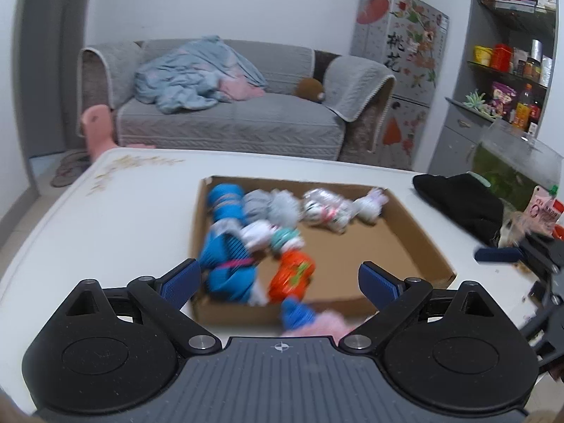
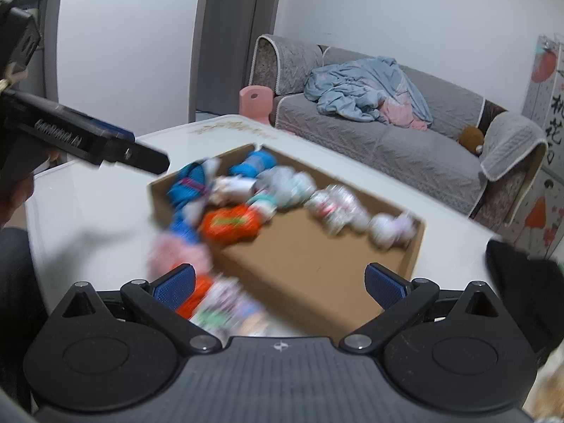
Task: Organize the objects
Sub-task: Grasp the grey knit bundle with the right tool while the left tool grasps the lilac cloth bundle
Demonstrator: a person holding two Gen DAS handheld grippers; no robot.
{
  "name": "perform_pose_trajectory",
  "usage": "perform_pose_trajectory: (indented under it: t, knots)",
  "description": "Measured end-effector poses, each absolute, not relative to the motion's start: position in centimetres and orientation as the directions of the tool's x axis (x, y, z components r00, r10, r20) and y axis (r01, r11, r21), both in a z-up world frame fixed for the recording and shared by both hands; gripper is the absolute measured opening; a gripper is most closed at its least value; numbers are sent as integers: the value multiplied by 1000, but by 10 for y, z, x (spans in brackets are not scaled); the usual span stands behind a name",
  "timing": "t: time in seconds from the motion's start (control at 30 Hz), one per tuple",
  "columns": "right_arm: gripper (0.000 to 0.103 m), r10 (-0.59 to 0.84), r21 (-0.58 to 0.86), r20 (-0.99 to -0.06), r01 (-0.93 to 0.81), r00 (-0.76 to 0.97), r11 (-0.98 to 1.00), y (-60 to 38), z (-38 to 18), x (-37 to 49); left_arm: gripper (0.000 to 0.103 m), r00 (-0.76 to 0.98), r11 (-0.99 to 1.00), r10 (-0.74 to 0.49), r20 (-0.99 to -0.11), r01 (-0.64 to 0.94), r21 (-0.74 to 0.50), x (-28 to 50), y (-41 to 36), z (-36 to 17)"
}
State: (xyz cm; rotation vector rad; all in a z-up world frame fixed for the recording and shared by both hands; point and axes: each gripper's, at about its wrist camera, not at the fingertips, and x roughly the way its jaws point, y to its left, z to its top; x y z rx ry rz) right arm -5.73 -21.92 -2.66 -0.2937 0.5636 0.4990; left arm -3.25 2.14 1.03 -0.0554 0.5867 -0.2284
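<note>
A shallow cardboard tray (image 1: 405,246) sits on the white table (image 1: 105,232) and holds several rolled sock bundles, blurred by motion: blue ones (image 1: 225,208), grey ones (image 1: 271,208), white patterned ones (image 1: 328,208) and an orange one (image 1: 292,275). My left gripper (image 1: 278,278) is open and empty above the tray's near edge. A blue and pink bundle (image 1: 299,317) lies just outside that edge. My right gripper (image 2: 280,282) is open and empty over the tray (image 2: 317,264). Loose bundles (image 2: 222,299) lie outside the tray by its left finger. The left gripper also shows in the right wrist view (image 2: 141,158).
A black cloth (image 1: 461,204) lies on the table at the right, next to a glass tank (image 1: 518,162) and a pink packet (image 1: 543,211). A grey sofa (image 1: 229,116) with a blue blanket stands behind the table. Shelves (image 1: 511,70) are at the far right.
</note>
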Motion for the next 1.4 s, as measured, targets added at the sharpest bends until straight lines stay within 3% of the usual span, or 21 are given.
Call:
perform_pose_trajectory:
  t: [0.17, 0.3, 0.5, 0.77, 1.0, 1.3, 1.4]
  knots:
    - [102, 379, -110, -587, -535, 715, 838, -211, -55, -93, 99, 821, 978, -206, -532, 163, -128, -73, 34, -18]
    - [102, 426, -62, -587, -563, 689, 824, -203, -67, -101, 100, 819, 967, -253, -515, 221, -123, -98, 31, -32]
    - [102, 459, -14, -585, -574, 669, 819, -199, -75, -97, 100, 791, 963, -270, -549, 223, -151, -105, 31, -46]
    - [102, 414, -55, -557, -529, 720, 847, -222, -74, -114, 100, 759, 951, -302, -576, 279, -131, -108, 18, -59]
    - [102, 523, -138, -535, -679, 664, 722, -227, -77, -125, 100, 717, 935, -324, -617, 341, -95, -101, -5, -71]
    - [101, 560, -218, -611, -799, 560, 561, -206, -96, -105, 99, 742, 957, -190, -643, 285, 46, -91, -11, -85]
    - [100, 560, -196, -646, -822, 519, 535, -201, -100, -108, 99, 748, 969, -159, -644, 244, 43, -90, 4, -84]
